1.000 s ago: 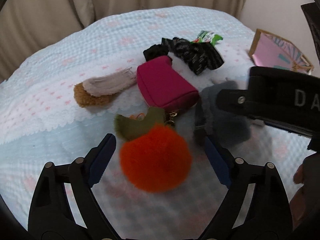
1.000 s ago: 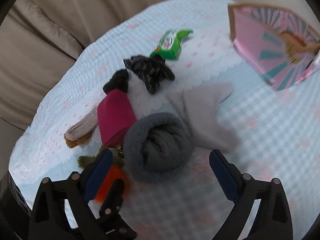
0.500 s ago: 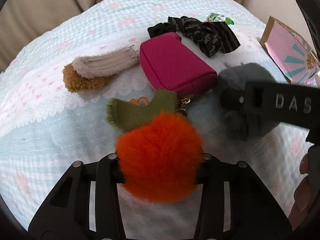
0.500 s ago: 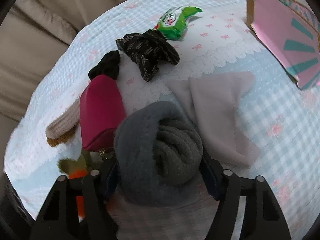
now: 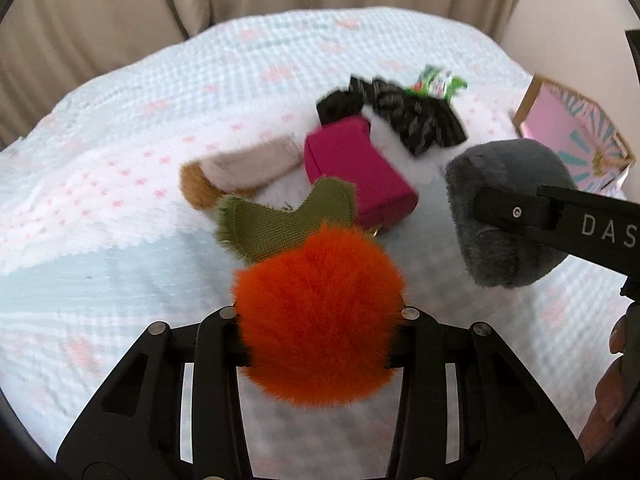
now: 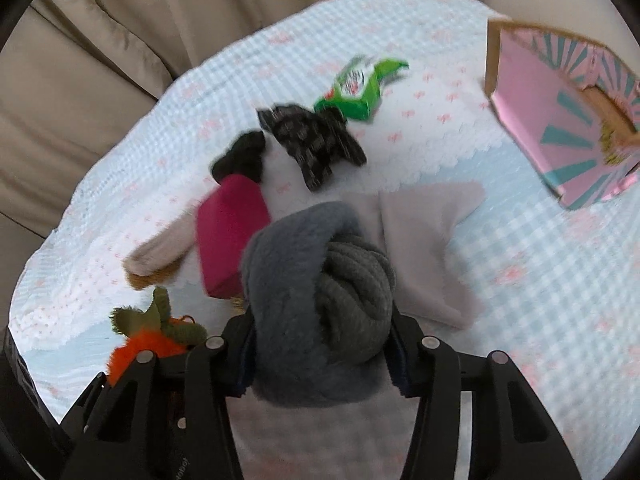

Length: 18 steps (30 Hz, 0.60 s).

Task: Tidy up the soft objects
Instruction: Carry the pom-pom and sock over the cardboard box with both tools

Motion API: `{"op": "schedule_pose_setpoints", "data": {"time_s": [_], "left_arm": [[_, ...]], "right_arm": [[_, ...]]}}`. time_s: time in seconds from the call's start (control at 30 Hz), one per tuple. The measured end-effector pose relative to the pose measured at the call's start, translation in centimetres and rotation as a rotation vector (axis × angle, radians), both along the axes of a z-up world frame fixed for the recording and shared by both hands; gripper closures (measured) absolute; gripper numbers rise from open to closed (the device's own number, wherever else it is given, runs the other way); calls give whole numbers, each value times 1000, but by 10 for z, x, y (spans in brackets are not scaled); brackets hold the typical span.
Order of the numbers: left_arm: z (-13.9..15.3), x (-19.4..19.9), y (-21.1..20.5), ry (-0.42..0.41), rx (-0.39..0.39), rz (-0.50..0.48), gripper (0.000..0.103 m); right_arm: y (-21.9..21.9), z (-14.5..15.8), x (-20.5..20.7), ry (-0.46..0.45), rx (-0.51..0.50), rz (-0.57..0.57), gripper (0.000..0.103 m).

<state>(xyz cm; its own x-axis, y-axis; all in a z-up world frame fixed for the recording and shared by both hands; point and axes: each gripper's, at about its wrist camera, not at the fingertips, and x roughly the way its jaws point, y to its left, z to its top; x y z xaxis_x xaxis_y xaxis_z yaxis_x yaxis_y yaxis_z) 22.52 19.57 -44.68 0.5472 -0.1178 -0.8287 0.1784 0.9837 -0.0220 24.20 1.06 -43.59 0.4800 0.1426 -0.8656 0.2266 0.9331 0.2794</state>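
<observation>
A fluffy orange pompom (image 5: pixel 316 272) with an olive green fabric leaf (image 5: pixel 280 220) is pinched in my left gripper (image 5: pixel 319 316), lifted a little off the blue checked bedspread (image 5: pixel 120 280). My right gripper (image 6: pixel 320 344) has a rolled dark grey fleece sock (image 6: pixel 316 280) between its pads; the jaws are still closing and squeeze it. The left wrist view shows that grey roll (image 5: pixel 504 216) hanging at the right under the right gripper's black finger. In the right wrist view the orange pompom (image 6: pixel 144 344) sits low on the left.
On the bedspread lie a magenta pouch (image 5: pixel 356 172), a beige and brown fuzzy sock (image 5: pixel 236 172), a black patterned bow (image 5: pixel 416 120), a black scrunchie (image 5: pixel 340 108), a green packet (image 6: pixel 360 88) and a pale grey cloth (image 6: pixel 424 248). A pink box (image 6: pixel 568 128) stands at right. Beige curtains hang behind.
Both grippers went from wide open to closed, the left on the orange pompom, the right on the grey roll. Both have since lifted their loads slightly off the bedspread.
</observation>
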Motion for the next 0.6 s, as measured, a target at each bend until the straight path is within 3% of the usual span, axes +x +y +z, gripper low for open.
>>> {"op": "schedule_pose_setpoints", "data": {"time_s": [0.37,0.6], "left_arm": [[141,-18,-20,-101,-22,-4,67],[226,-26,-68,-172,-40,-47,67]], "right_arm": [[-11,130,-27,-133,-32,35,55],[-56,214,-43,-236,-59,29,55]]}}
